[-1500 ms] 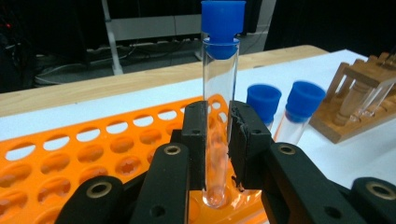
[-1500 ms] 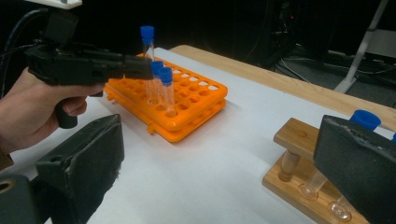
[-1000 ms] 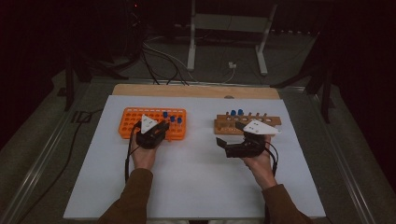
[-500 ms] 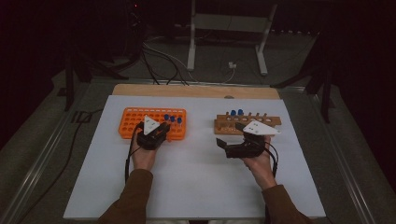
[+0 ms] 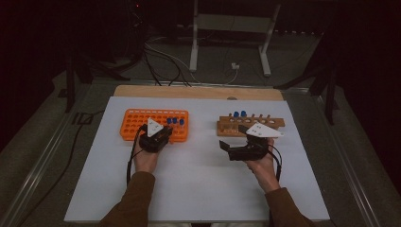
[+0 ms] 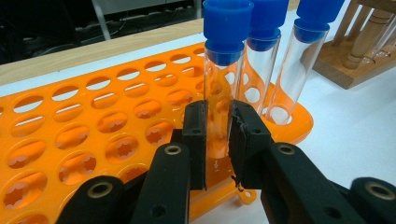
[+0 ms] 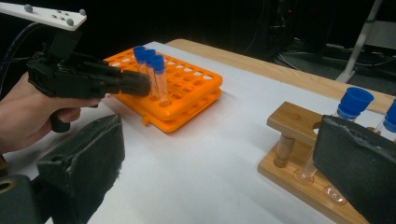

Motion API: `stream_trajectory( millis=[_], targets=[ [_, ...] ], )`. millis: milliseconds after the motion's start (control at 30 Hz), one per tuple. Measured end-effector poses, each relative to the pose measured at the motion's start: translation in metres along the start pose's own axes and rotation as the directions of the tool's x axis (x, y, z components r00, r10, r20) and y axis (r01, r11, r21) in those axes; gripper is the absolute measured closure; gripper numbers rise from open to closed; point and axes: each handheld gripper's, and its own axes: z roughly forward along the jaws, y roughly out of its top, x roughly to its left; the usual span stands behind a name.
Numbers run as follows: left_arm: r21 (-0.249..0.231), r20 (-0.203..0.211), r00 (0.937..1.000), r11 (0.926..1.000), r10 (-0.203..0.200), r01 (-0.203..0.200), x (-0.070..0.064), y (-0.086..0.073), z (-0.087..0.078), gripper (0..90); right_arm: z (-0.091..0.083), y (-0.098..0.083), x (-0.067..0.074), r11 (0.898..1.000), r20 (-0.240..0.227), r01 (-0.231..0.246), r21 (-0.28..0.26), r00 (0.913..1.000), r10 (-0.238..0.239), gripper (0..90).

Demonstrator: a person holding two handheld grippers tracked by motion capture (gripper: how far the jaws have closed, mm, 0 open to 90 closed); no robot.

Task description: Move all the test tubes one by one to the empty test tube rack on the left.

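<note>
In the left gripper view, my left gripper [image 6: 217,121] is shut on a clear test tube with a blue cap [image 6: 219,70] that stands upright in a hole at the near right corner of the orange rack [image 6: 93,121]. Two more blue-capped tubes [image 6: 280,60] stand just behind it. From above, the left gripper [image 5: 163,133] sits at the orange rack's [image 5: 137,120] front edge. My right gripper [image 5: 226,150] stands open in front of the wooden rack [image 5: 250,125] and points left, with nothing between its pads [image 7: 84,168]. The wooden rack [image 7: 299,140] holds two blue-capped tubes [image 7: 355,105].
Both racks rest on a white sheet [image 5: 198,189] over a wooden board [image 5: 198,91]. Cables and a metal stand [image 5: 194,47] lie on the floor beyond the table's far edge. A cable trails from each gripper along the forearms.
</note>
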Motion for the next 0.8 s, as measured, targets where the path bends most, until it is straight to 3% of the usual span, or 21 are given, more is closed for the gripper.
stream_trajectory(
  millis=[100,300,467,533,667,800],
  targets=[
    [-0.003,0.005,0.9997,0.9997,-0.025,0.025,0.001,0.000,-0.001,77.1,0.000,0.000,-0.001,1.000,0.004,0.000,0.001,1.0000,0.000,2.2],
    [-0.026,0.003,0.9987,0.9984,-0.051,0.051,0.005,0.002,-0.010,60.1,-0.001,0.000,-0.004,1.000,0.019,-0.002,0.002,0.9998,0.002,2.2],
    [-0.047,0.007,0.9943,0.9932,-0.107,0.107,0.014,0.004,-0.023,51.9,-0.001,0.001,-0.007,1.000,0.036,-0.002,0.012,0.9994,0.002,2.2],
    [-0.067,0.029,0.9897,0.9876,-0.140,0.142,0.018,0.004,-0.029,48.2,0.000,0.001,-0.009,1.000,0.043,-0.003,0.017,0.9991,0.003,2.2],
    [-0.085,0.024,0.9847,0.9810,-0.173,0.174,0.016,0.005,-0.038,30.9,0.001,0.001,-0.012,0.999,0.070,0.005,0.034,0.9975,-0.007,2.2],
    [-0.066,0.043,0.9851,0.9834,-0.167,0.169,0.011,0.004,-0.046,15.2,0.002,0.003,-0.016,0.999,0.086,0.004,0.042,0.9962,-0.008,2.2]
  ],
)
